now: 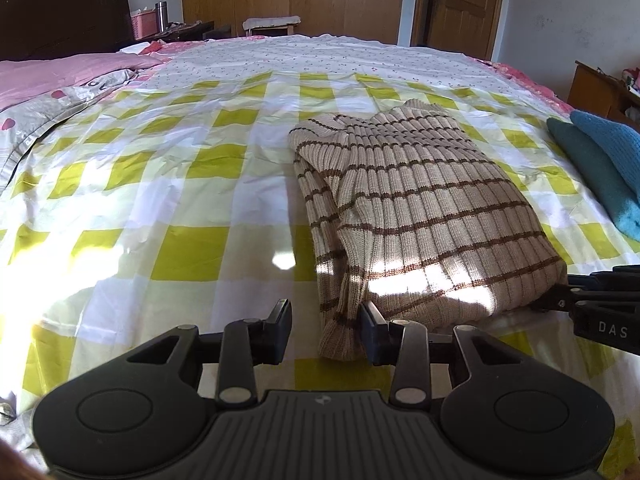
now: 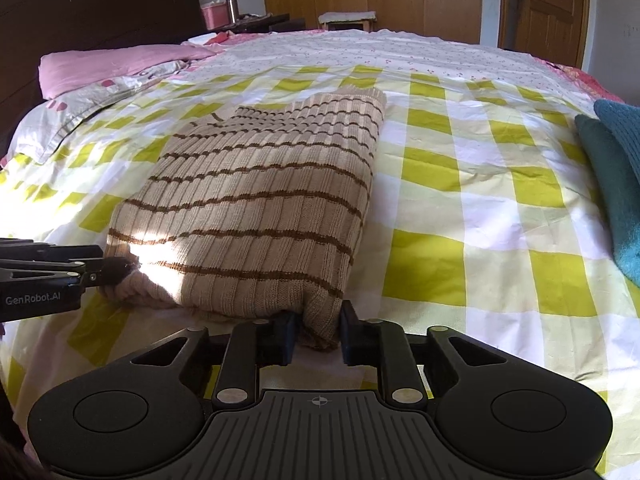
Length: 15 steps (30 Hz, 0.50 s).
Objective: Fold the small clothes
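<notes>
Right wrist: right claw (image 2: 318,332) nearly closed, pinching striped sweater (image 2: 264,208) corner.

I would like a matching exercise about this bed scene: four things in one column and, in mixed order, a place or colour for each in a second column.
Things:
1. sweater
2. blue cloth
3. pillow
4. door

Descriptions:
A. pink, near the headboard
B. wooden, in the far wall
C. beige with brown stripes, folded on the checked sheet
D. at the right edge of the bed

Pairs: 1-C, 2-D, 3-A, 4-B
</notes>
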{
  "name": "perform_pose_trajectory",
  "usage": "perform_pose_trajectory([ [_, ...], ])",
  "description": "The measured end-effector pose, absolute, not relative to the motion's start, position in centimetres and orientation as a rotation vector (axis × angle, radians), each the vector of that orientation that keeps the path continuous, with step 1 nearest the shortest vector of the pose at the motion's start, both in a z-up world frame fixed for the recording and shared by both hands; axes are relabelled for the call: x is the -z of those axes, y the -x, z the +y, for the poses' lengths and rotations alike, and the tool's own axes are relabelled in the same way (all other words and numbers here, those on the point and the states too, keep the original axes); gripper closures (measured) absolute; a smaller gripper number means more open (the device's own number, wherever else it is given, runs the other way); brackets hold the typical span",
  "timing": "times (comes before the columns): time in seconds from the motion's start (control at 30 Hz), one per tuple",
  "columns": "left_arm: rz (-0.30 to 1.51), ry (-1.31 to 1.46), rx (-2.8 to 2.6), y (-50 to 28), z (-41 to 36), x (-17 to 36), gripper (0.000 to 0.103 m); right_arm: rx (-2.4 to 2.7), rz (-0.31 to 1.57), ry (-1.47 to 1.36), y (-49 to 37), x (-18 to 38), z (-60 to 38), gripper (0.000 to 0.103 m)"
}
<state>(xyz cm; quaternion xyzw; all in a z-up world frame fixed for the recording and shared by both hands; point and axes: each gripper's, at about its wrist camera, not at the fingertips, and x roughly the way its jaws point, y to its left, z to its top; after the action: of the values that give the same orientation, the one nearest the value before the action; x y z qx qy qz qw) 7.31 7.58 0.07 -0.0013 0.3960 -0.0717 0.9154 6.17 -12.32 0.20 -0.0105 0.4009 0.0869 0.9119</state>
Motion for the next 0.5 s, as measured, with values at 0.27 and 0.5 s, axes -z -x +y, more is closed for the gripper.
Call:
perform_pose_trajectory([
  [0.27, 0.8, 0.021, 0.168, -7.1, 8.0, -1.3, 0.059, -0.2, 0.837, 0.004, -5.2, -1.5, -12.9, 0.085],
  [0.5, 0.717, 0.067, 0.203, -9.3, 7.8, -4.3, 0.06, -0.253, 0.77, -0.025, -4.9, -5.1, -13.6, 0.076],
])
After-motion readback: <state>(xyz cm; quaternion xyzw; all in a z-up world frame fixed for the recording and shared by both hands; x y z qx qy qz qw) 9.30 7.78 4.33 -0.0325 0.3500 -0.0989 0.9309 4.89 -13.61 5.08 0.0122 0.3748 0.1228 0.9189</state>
